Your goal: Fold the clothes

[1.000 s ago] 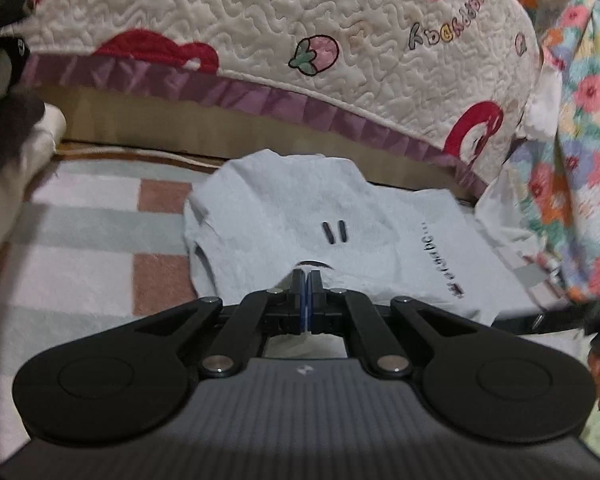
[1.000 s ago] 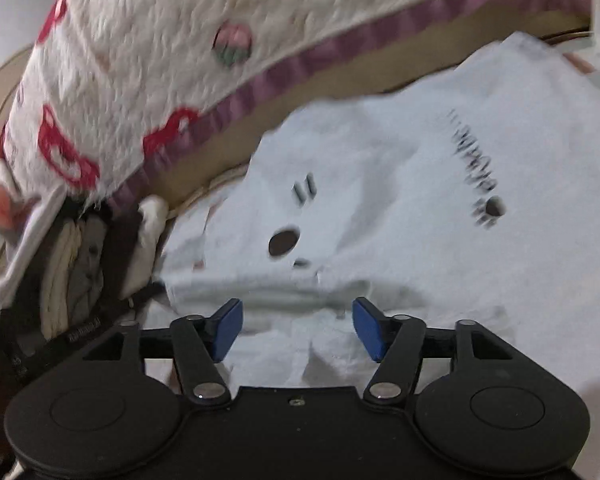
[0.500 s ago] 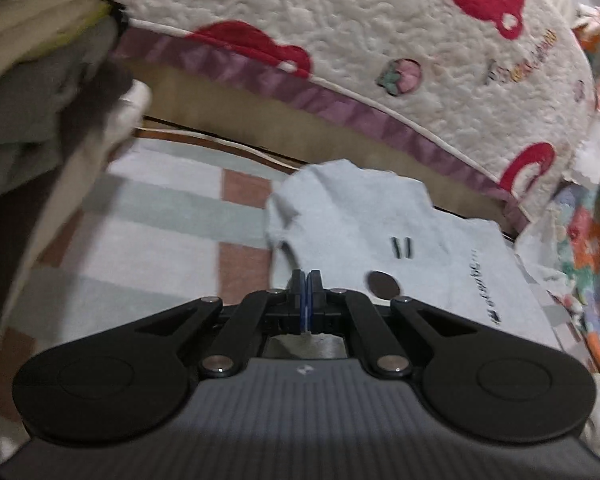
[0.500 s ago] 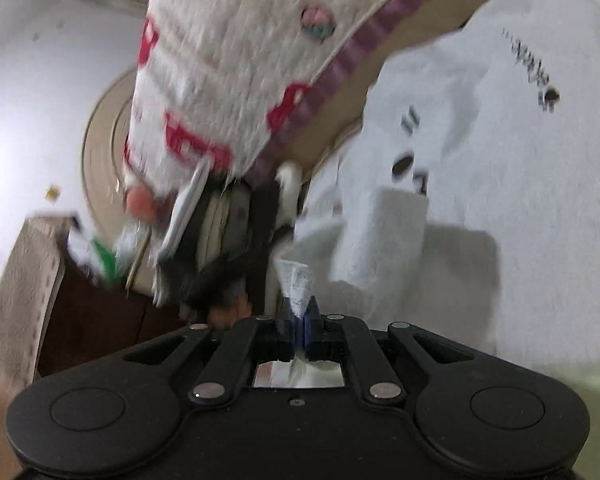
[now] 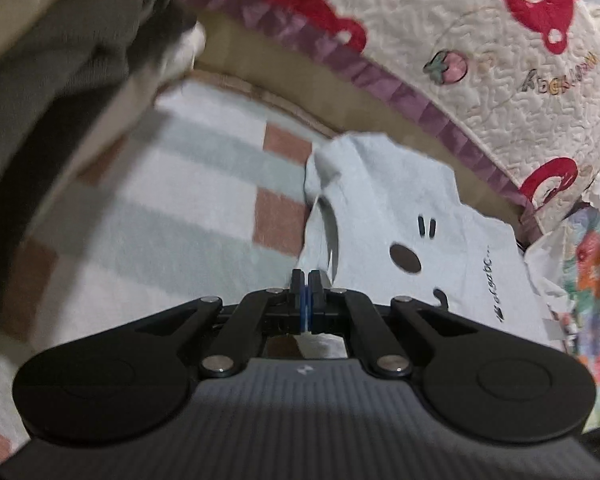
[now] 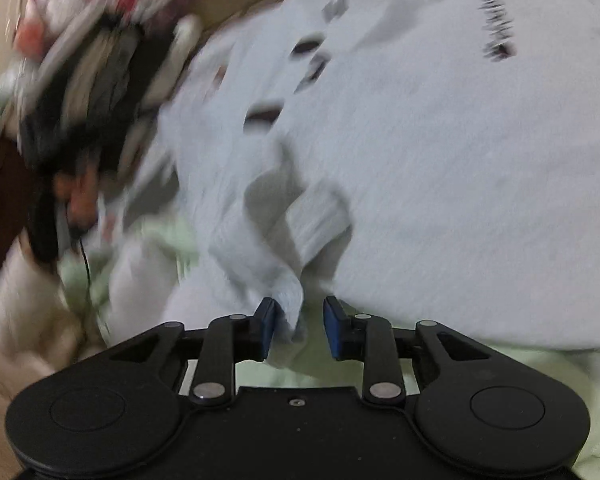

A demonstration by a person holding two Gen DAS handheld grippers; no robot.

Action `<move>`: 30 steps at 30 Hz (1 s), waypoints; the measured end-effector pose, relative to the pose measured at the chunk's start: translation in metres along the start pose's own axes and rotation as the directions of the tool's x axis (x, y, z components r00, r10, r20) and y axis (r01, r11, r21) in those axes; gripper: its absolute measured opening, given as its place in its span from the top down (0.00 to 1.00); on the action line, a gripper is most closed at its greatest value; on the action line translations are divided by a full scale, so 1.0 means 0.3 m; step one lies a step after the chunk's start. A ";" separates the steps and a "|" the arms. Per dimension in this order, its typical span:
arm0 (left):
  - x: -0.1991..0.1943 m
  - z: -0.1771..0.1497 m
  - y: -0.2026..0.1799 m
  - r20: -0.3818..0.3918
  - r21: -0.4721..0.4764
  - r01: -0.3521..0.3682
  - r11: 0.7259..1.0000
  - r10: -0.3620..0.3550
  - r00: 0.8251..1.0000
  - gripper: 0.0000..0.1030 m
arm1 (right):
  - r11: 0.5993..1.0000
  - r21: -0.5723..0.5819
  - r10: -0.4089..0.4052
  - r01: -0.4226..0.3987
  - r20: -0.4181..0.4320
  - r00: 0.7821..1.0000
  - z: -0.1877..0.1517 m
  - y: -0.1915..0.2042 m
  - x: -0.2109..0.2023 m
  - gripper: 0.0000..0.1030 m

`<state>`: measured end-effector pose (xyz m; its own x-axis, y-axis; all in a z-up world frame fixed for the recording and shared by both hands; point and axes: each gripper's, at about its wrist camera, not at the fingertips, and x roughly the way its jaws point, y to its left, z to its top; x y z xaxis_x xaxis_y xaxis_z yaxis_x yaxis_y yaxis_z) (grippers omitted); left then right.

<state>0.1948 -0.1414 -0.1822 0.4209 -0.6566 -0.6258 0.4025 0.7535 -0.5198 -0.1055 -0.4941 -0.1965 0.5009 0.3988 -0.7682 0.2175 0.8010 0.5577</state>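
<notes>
Checked pastel blanket (image 5: 204, 208) carries the pale-blue printed T-shirt (image 5: 400, 216); right gripper (image 6: 299, 326), clamped half a second ago, now gapes, releasing its fold, left gripper (image 5: 306, 288) pinching the hem.

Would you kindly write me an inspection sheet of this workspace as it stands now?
Surface: checked blanket in pale green, white and brown squares, spread flat.
Job's things: white T-shirt with a printed face and dark lettering, lying on the blanket; one edge is lifted and bunched.
Clutter: stack of folded clothes at the left, blurred.
Grippers: left tool is closed, with a thin bit of white fabric between its pads; right tool is open, a fold of the T-shirt lying between its fingers.
Cables: a thin dark cord, blurred.
Surroundings: quilted cover with red shapes and a strawberry; floral fabric at the right.
</notes>
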 end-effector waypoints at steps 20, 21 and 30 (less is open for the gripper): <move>0.070 -0.042 0.025 -0.214 -0.127 0.015 0.992 -0.042 0.976 0.47 | 0.991 -0.119 -0.064 0.062 -0.012 0.998 0.240 0.084 0.281 0.42; 0.087 -0.044 0.022 -0.225 -0.130 0.029 0.991 -0.058 0.973 0.40 | 0.994 -0.096 -0.047 0.046 -0.015 0.999 0.236 0.073 0.287 0.42; 0.129 -0.058 -0.041 -0.168 0.000 -0.061 0.998 0.060 0.984 0.86 | 0.960 -0.157 0.236 -0.232 0.010 0.972 0.186 0.277 0.212 0.95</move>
<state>0.1921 -0.1755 -0.2102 0.3019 -0.5952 -0.7447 0.3756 0.7922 -0.4809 -0.0089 -0.4271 -0.1815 0.5465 0.5723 -0.6115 -0.0390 0.7467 0.6640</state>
